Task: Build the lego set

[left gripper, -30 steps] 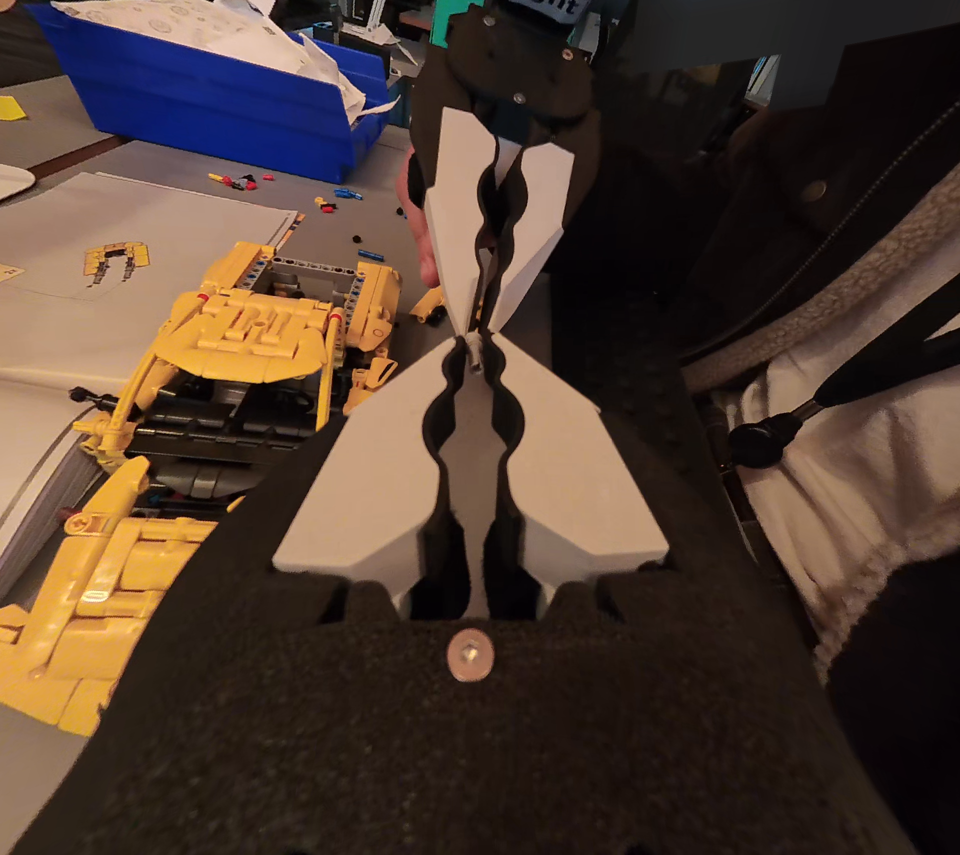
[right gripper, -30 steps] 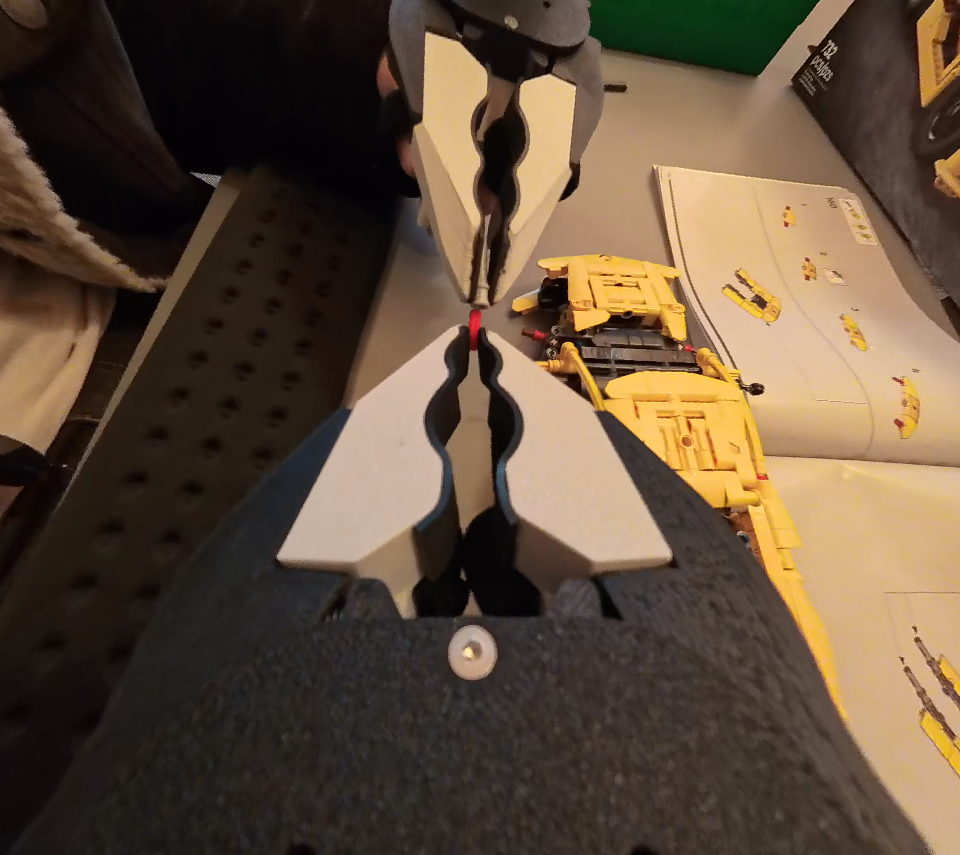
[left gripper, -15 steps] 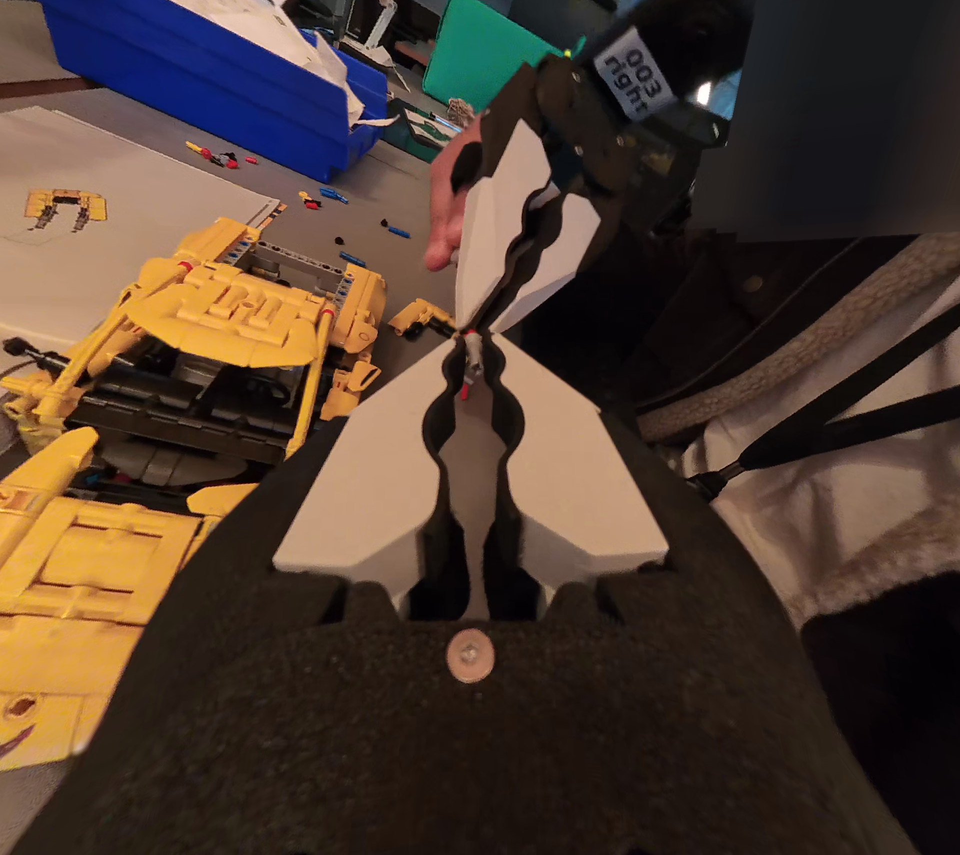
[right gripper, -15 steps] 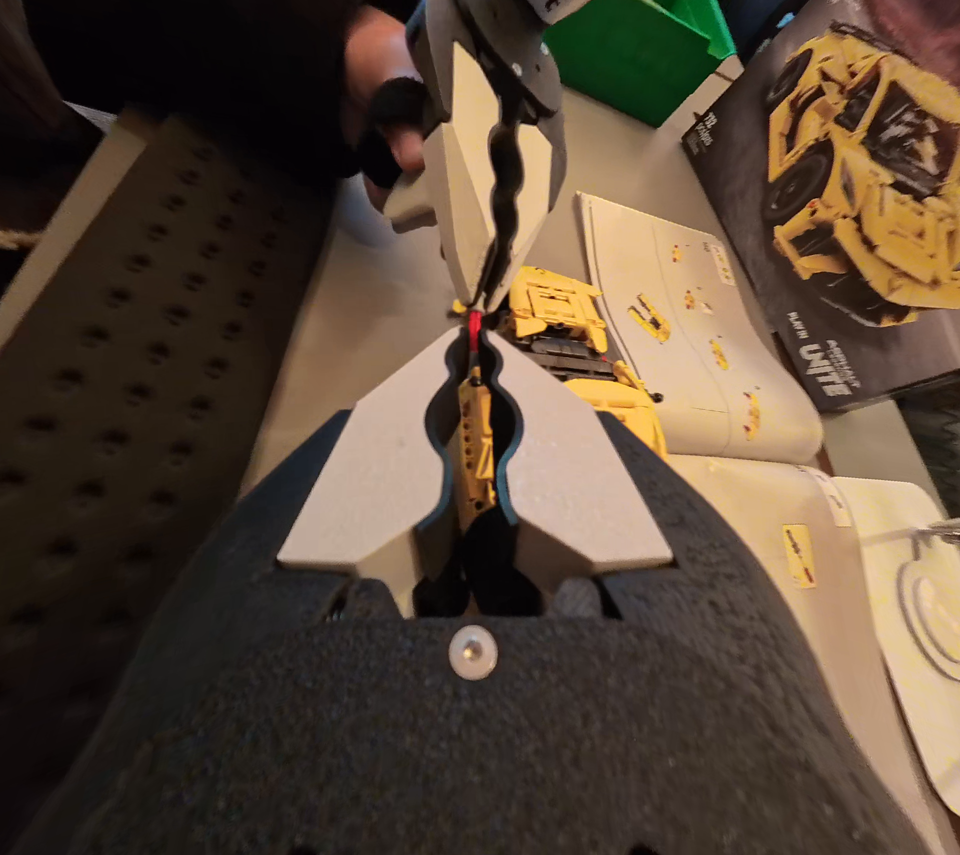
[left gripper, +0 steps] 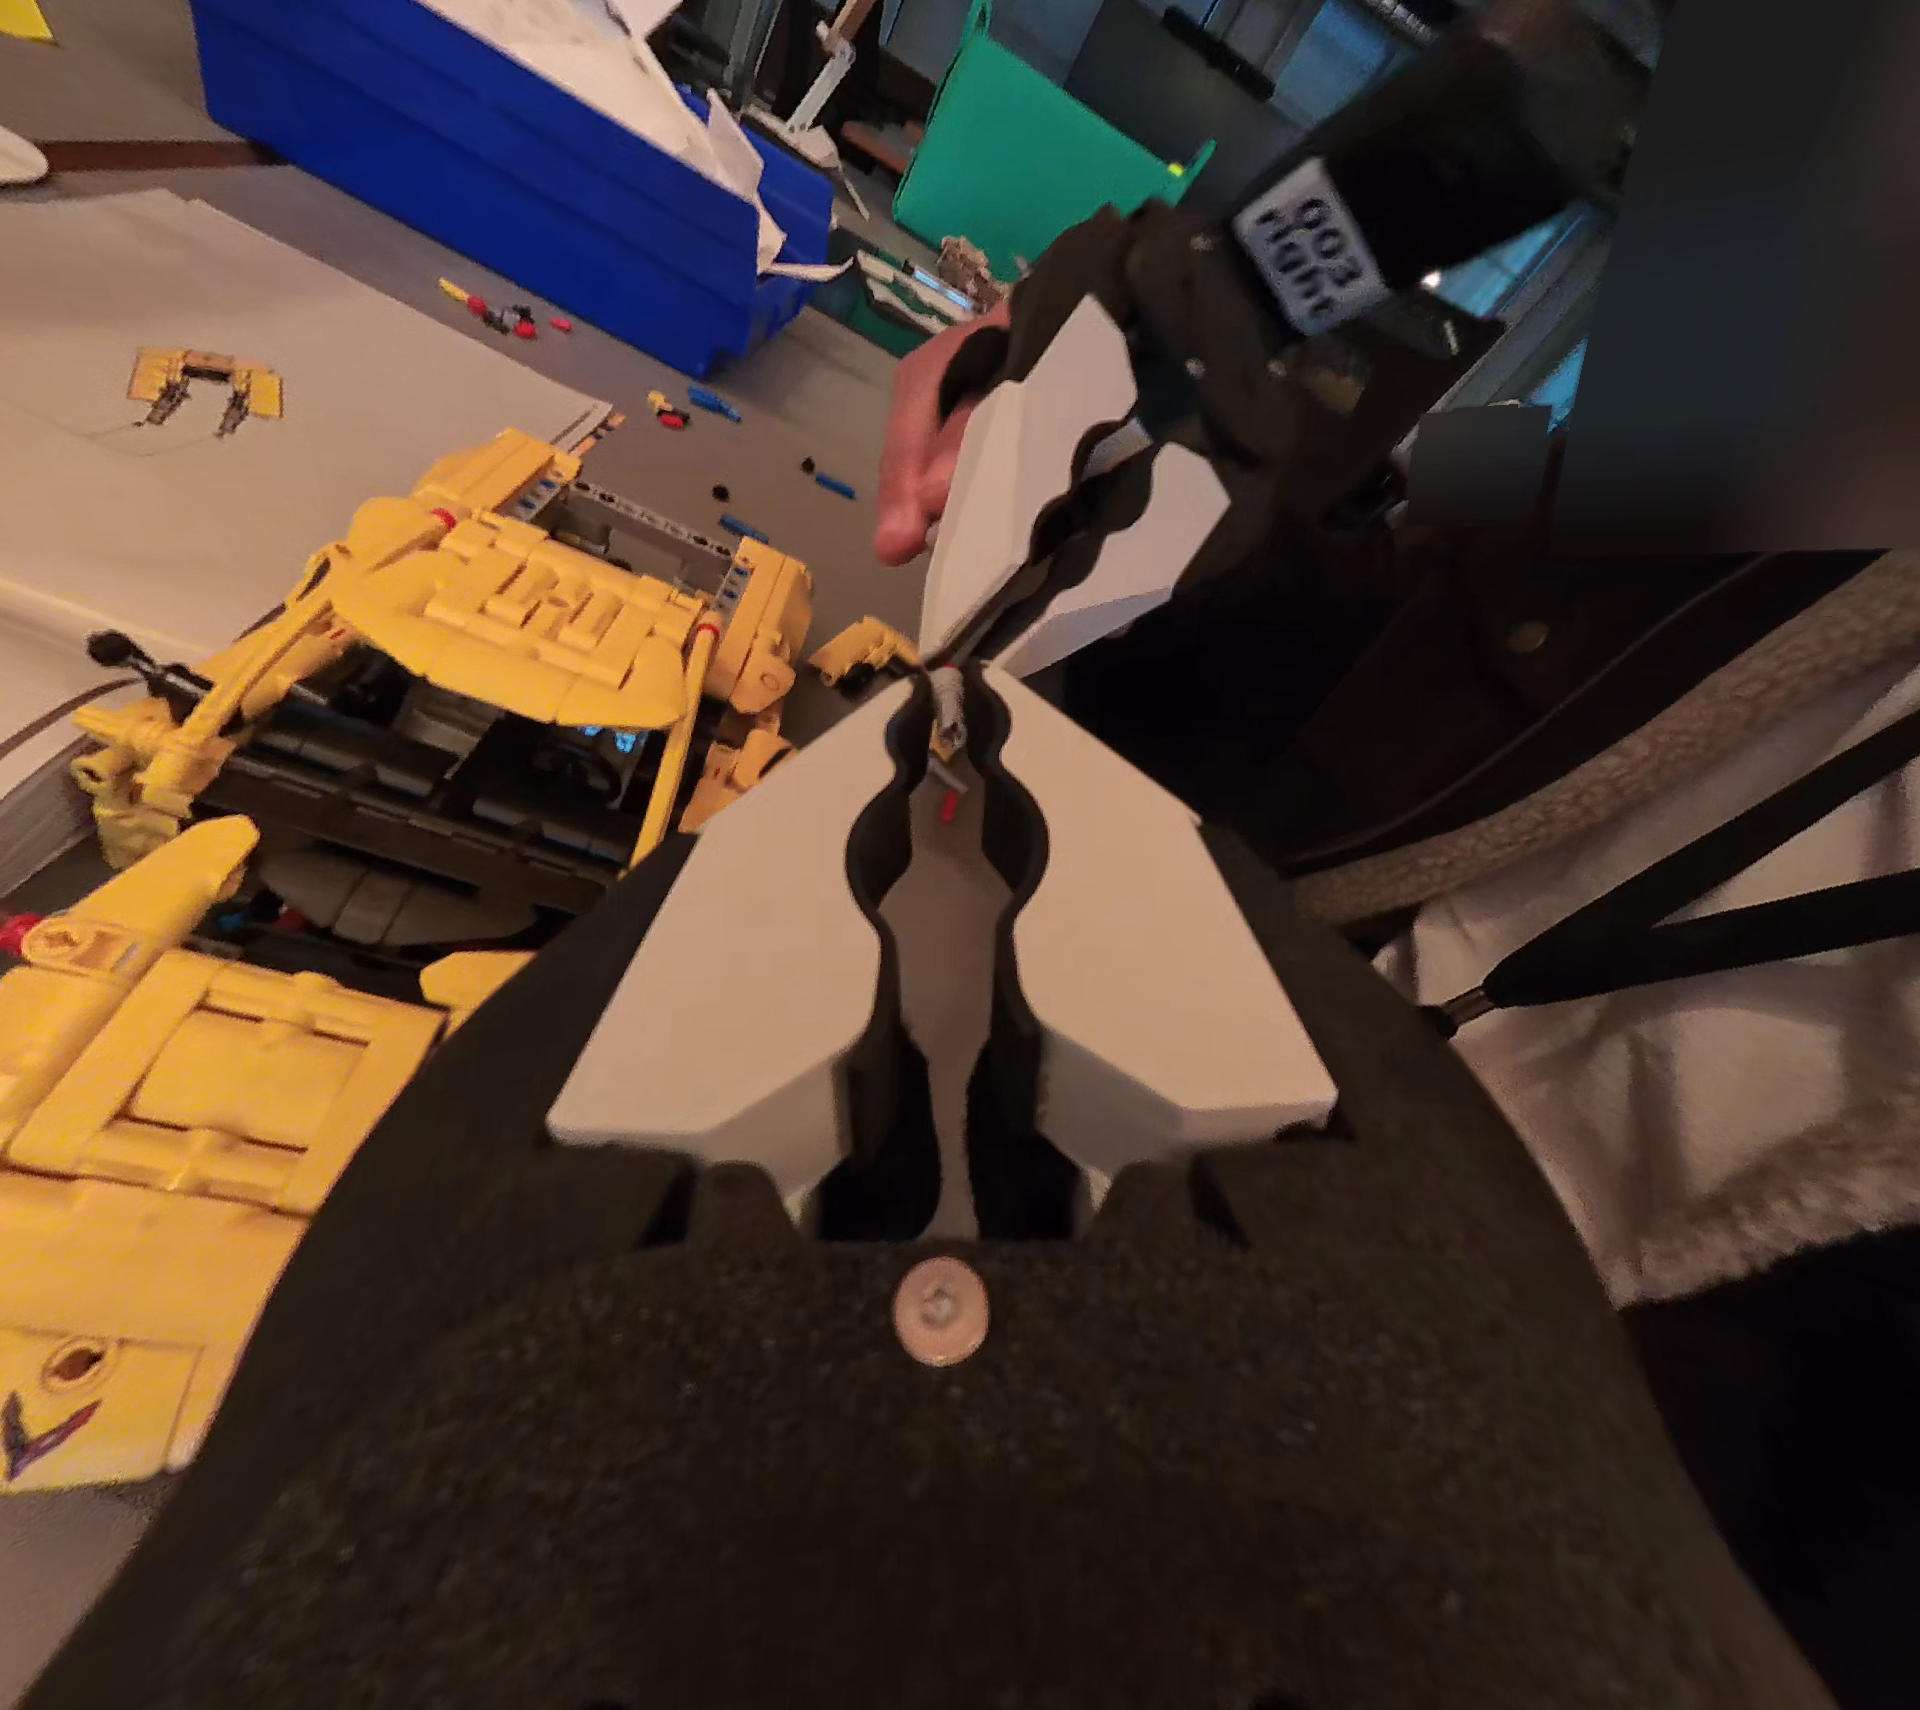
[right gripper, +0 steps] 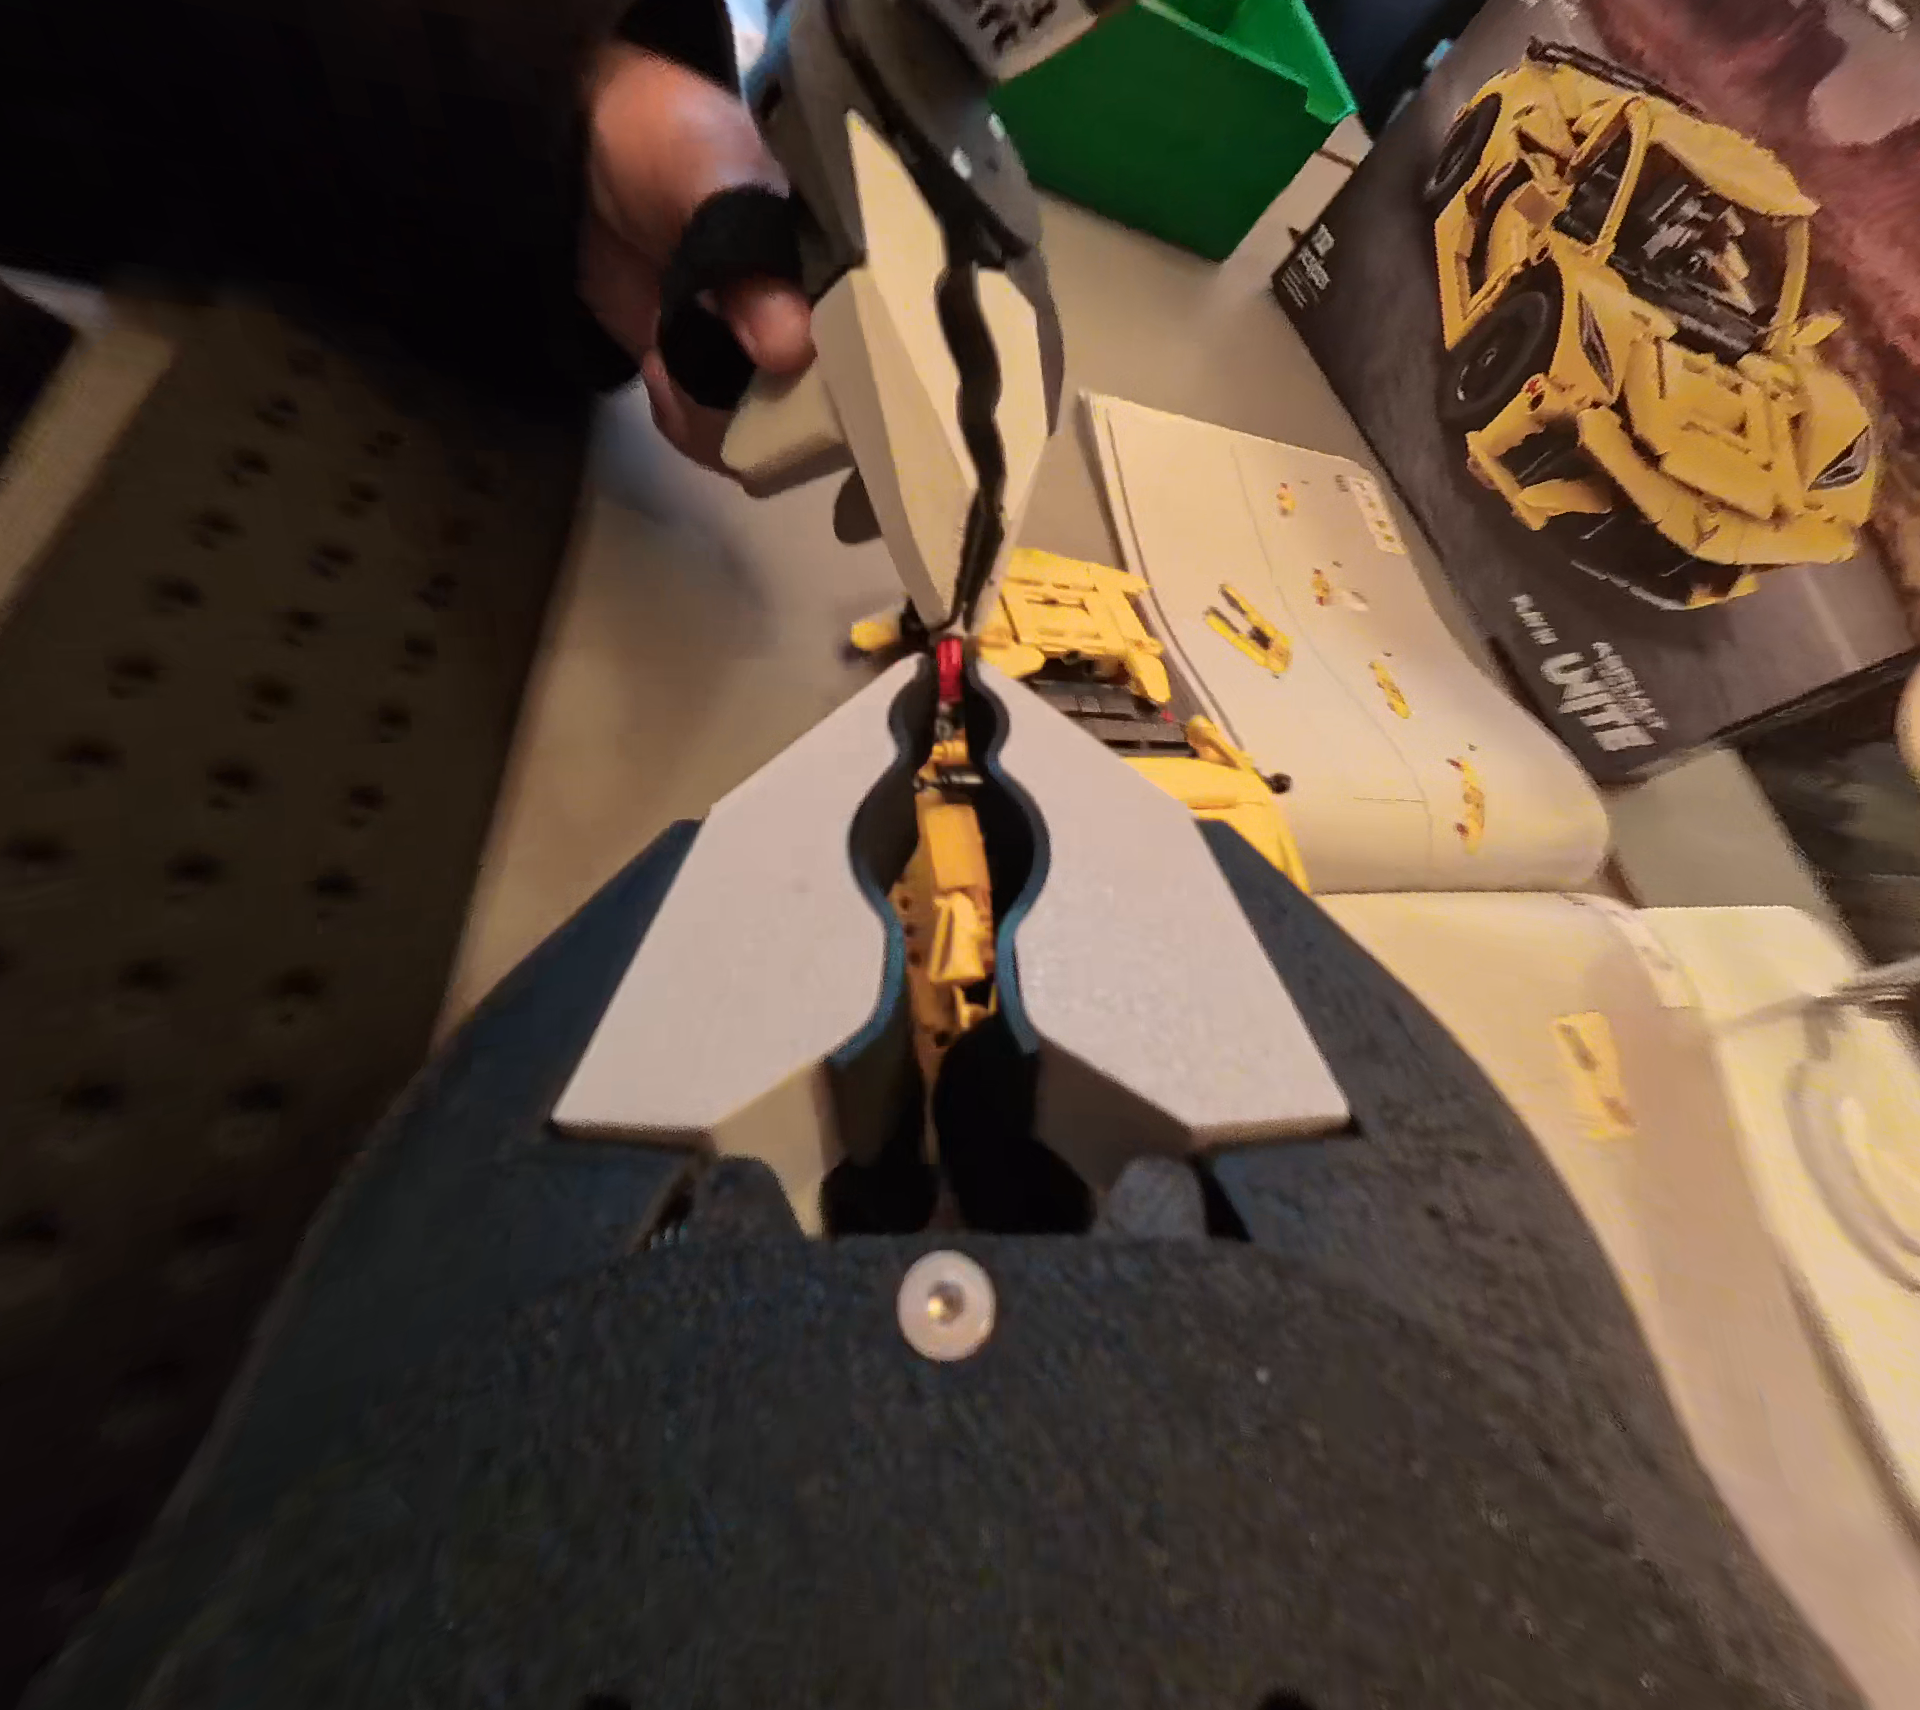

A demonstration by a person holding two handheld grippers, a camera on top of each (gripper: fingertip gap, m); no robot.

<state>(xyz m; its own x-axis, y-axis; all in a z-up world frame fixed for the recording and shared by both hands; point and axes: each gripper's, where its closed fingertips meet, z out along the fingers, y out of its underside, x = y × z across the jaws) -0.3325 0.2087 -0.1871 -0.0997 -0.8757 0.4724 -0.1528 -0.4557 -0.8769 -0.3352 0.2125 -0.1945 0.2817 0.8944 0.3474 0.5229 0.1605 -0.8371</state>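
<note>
We see both grippers tip to tip, raised above the table [left gripper: 727,434], just right of the yellow lego car [left gripper: 499,684]

Left gripper [left gripper: 948,689]: jaws pinched together on a small grey pin [left gripper: 950,704], which pokes out at the very tips; a bit of red shows just behind it in the gap between the fingers, too small for us to tell what it belongs to

Right gripper [right gripper: 948,668]: jaws clenched on a small red piece [right gripper: 950,661] at the tips. In the left wrist view the right gripper [left gripper: 961,647] comes in from upper right, tilted, its tips meeting the grey pin. In the right wrist view the left gripper [right gripper: 951,616] comes down from above, its tips touching the red piece

We can't tell whether the two parts are mated or just touching; the joint is tiny and the right view is blurred

The car lies on the table, beside and below the tips, partly on the open instruction booklet [right gripper: 1299,621]. Loose small parts [left gripper: 686,408] lie near the blue bin [left gripper: 447,133]. Green bin [right gripper: 1164,112] and the set's box [right gripper: 1662,289] sit well beyond the car in the right wrist view
</note>
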